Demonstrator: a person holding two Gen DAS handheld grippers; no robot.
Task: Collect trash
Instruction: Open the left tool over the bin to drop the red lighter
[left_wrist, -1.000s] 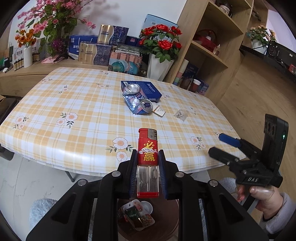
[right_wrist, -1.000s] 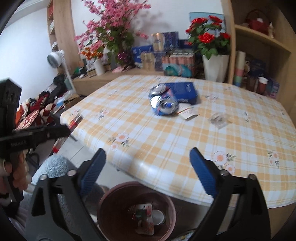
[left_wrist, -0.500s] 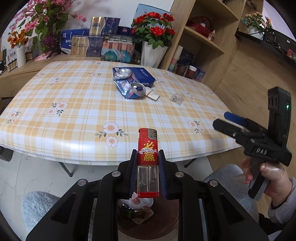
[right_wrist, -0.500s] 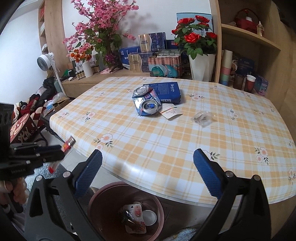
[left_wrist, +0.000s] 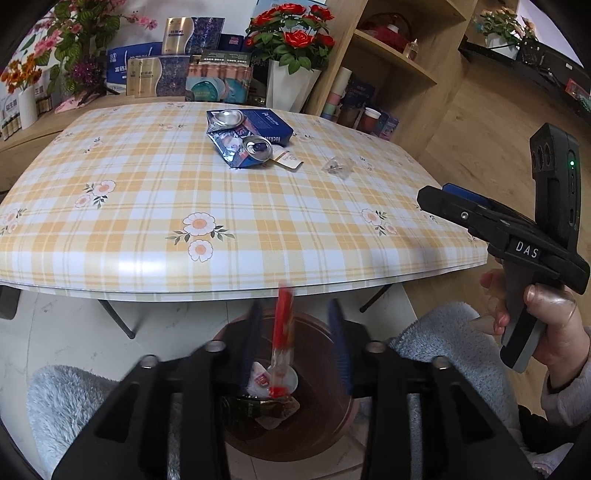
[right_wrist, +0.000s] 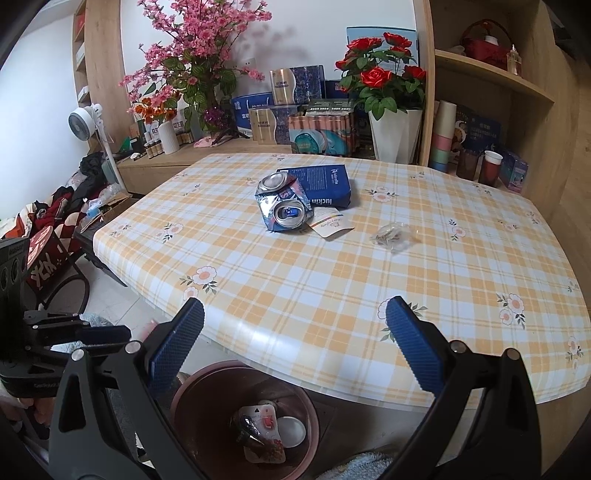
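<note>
My left gripper (left_wrist: 295, 328) is open above the brown trash bin (left_wrist: 332, 428). A red lighter (left_wrist: 282, 332), blurred, falls between its fingers toward the bin. The bin (right_wrist: 184, 402) holds wrappers and a white lid. My right gripper (right_wrist: 295, 332) is open and empty at the table's near edge, above the bin; it also shows in the left wrist view (left_wrist: 436, 195). On the table lie a crushed blue can (right_wrist: 284, 208), a blue box (right_wrist: 325, 184), a paper tag (right_wrist: 330, 225) and a small clear wrapper (right_wrist: 391, 234).
The table (right_wrist: 369, 295) has a yellow plaid cloth with flowers. Behind it stand a vase of red roses (right_wrist: 395, 129), boxes and wooden shelves (right_wrist: 491, 81). A fan (right_wrist: 85, 122) and clutter sit at the left. Grey fluffy rugs (left_wrist: 66, 398) flank the bin.
My left gripper opened and let go of the red lighter, which now drops toward the bin. Both grippers shifted a little over the bin.
</note>
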